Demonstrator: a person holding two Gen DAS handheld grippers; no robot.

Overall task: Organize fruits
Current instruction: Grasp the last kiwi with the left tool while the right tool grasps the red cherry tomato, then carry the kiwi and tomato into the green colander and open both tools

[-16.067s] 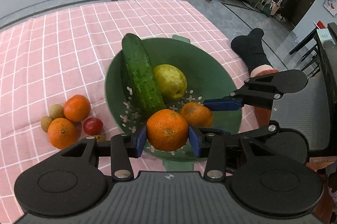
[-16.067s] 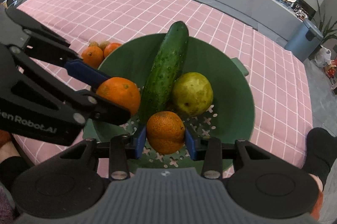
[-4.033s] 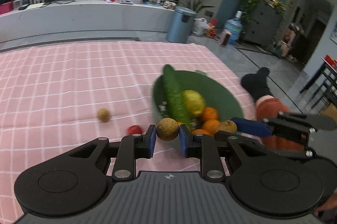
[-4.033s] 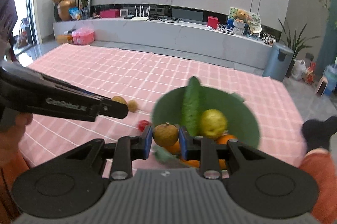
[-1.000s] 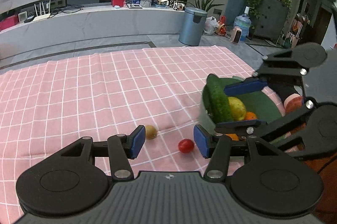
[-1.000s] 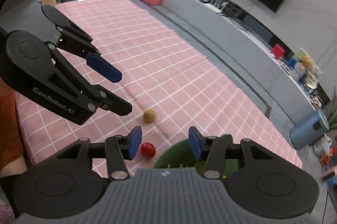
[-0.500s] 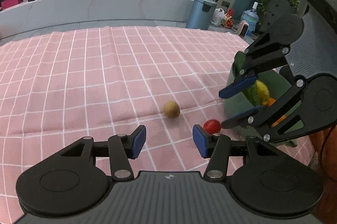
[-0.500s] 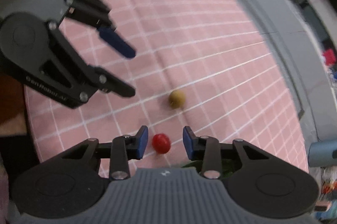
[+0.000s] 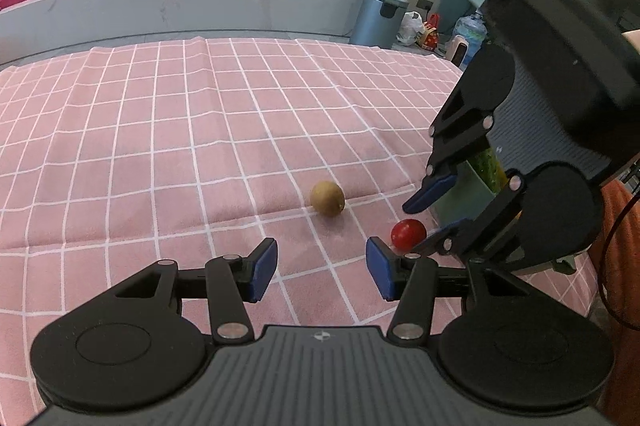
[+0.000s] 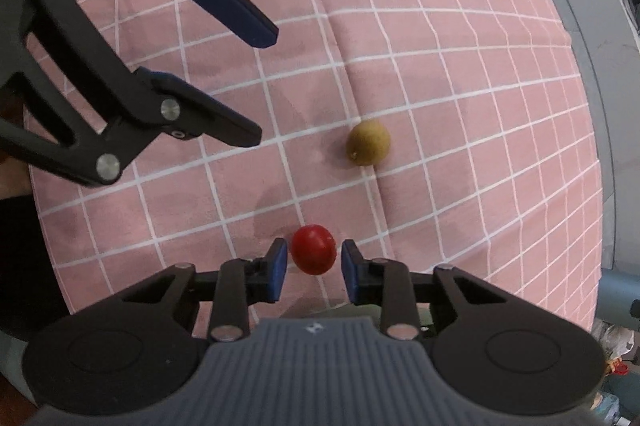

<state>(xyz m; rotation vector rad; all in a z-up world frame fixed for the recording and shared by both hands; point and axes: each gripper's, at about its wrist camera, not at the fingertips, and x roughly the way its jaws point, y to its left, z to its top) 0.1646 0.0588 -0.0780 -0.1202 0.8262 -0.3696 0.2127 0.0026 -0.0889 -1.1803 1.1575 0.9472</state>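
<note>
Left wrist view: a pink checked cloth (image 9: 200,129) covers the worktop, a grey counter (image 9: 180,5) and bin (image 9: 378,15) behind; the left claw (image 9: 322,268) gapes empty short of a kiwi (image 9: 327,197).

Right wrist view: the right claw (image 10: 314,264) is closing around a red tomato (image 10: 313,249), slim gaps either side.

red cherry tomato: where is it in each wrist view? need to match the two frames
Left wrist: the red cherry tomato lies right of centre on the pink checked cloth, just beyond this gripper's right-side finger.
Right wrist: low centre, between the right gripper pads, which are closing on it.
Shared landmark: the brown round fruit, on the cloth just past the tomato.
</note>
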